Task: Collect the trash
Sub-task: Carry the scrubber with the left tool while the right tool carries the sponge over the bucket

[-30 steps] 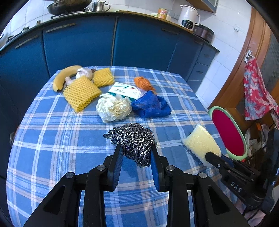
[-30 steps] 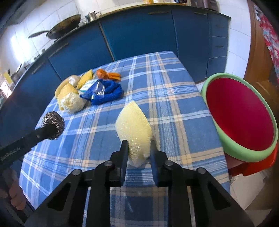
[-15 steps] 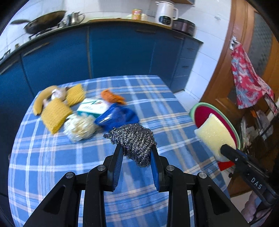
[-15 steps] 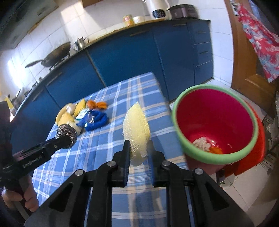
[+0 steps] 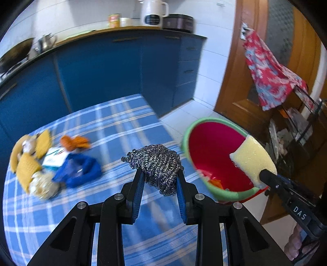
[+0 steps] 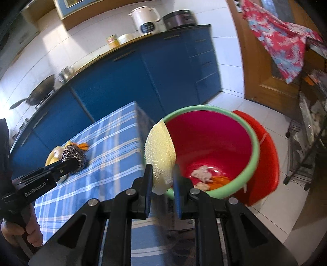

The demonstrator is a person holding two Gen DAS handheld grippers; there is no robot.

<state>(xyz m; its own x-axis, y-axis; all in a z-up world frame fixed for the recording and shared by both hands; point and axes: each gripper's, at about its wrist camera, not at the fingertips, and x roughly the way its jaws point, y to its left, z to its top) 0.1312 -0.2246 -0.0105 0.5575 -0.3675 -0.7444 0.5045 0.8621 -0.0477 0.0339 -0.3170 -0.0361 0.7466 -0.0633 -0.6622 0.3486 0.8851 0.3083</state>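
The yellow sponge (image 6: 160, 155) sat clamped between the two fingers of the right hand-held gripper (image 6: 162, 182), held in the air over the near rim of the bin (image 6: 254, 143), a red pail with a green rim that stood on the floor just off the desk's right edge. In the left wrist view the same sponge (image 5: 252, 158) hung in front of the bin's red inside wall (image 5: 206, 149). At the bottom of the bin lay a few scraps (image 6: 204, 176), pale and orange. A red stool or tub (image 6: 267, 155) stood behind the bin, touching it or nearly so; I could not tell which.

The steel scourer (image 5: 158, 163) was gripped in the left hand-held gripper (image 5: 159, 185), its fingers closed on the lower half of the wad, raised above the right part of the blue checked desk (image 5: 114, 126). From the right wrist view the scourer (image 6: 72, 156) showed at the tip of that gripper, above the desk.

The rest of the litter lay toward the desk's far left corner, blurred: a blue net bag (image 5: 78, 170), a pale crumpled wad (image 5: 41, 187), a small white box (image 5: 54, 159), an orange peel (image 5: 74, 142), and yellow foam sleeves (image 5: 27, 167) by a banana (image 5: 14, 155).

Beyond the desk ran blue cabinets (image 5: 114, 67) with a white kettle (image 5: 152, 13) on top.
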